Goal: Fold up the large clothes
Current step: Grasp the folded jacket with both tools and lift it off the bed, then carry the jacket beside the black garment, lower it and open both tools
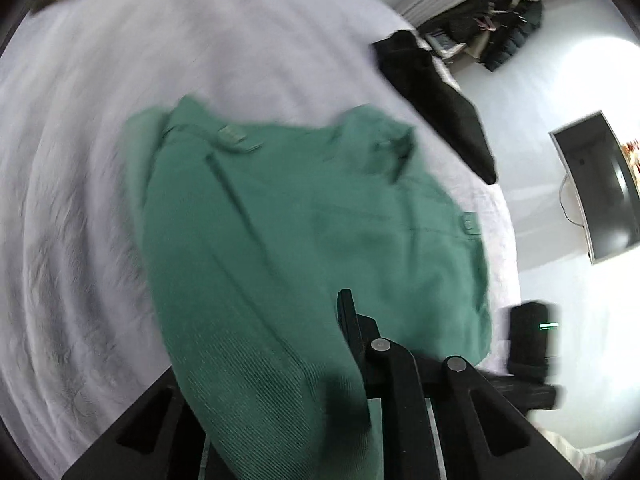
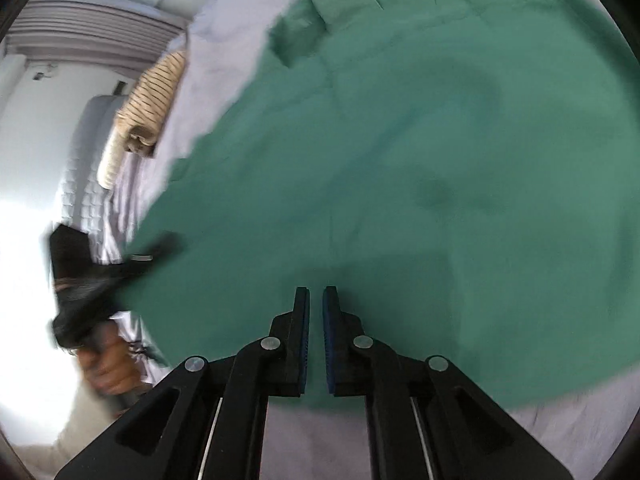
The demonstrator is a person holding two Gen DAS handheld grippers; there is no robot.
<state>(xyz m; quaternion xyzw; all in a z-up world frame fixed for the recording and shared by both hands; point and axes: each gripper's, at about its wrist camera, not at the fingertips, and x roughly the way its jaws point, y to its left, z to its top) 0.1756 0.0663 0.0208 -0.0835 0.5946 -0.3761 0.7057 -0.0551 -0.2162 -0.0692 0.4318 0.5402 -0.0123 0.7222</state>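
A large green shirt [image 1: 304, 216] with button tabs lies spread on a white bed sheet [image 1: 80, 200], blurred by motion. My left gripper [image 1: 320, 332] is shut on its near edge. The cloth drapes over and hides one finger, and only the other finger [image 1: 347, 320] shows. In the right wrist view the green shirt [image 2: 420, 160] fills the frame. My right gripper [image 2: 316, 308] has its jaws nearly together, pinching cloth near the near hem. The left gripper [image 2: 80, 280], held by a hand [image 2: 108, 372], pulls the shirt's corner at far left. The right gripper [image 1: 532, 336] shows by the shirt's right edge.
A black garment [image 1: 436, 96] lies at the bed's far right edge. A striped beige cloth [image 2: 152, 96] sits at the other side of the bed. Beyond the bed are a dark clothes pile [image 1: 500, 28] and a flat screen [image 1: 600, 188] on the pale floor.
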